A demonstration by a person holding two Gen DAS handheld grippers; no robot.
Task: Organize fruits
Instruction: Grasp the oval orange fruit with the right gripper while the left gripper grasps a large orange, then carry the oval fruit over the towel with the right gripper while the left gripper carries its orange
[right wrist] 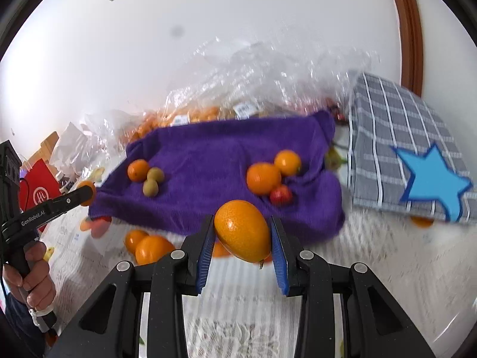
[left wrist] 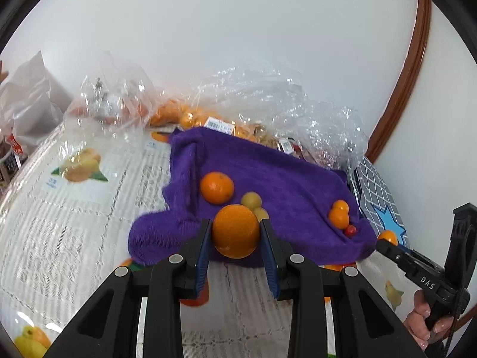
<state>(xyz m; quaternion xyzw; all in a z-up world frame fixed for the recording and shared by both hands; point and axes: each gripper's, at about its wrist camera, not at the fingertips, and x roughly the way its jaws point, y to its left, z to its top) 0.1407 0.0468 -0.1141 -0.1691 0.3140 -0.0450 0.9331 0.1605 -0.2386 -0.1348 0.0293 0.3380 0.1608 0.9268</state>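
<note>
Right, you hold orange [left wrist: 235, 230] in left gripper [left wrist: 236, 235], clamped; right gripper [right wrist: 242, 232] pinches another orange [right wrist: 243, 230]. Purple towel [left wrist: 283, 179] carries two fruit clusters; bagged fruit [left wrist: 184, 116] remains.

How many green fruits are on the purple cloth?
2. Green fruit beside an orange on the cloth's left; another touching it, nearer. More could hide in folds.

L gripper [left wrist: 236, 232] & R gripper [right wrist: 242, 232]: fingers clamped on fruit.
</note>
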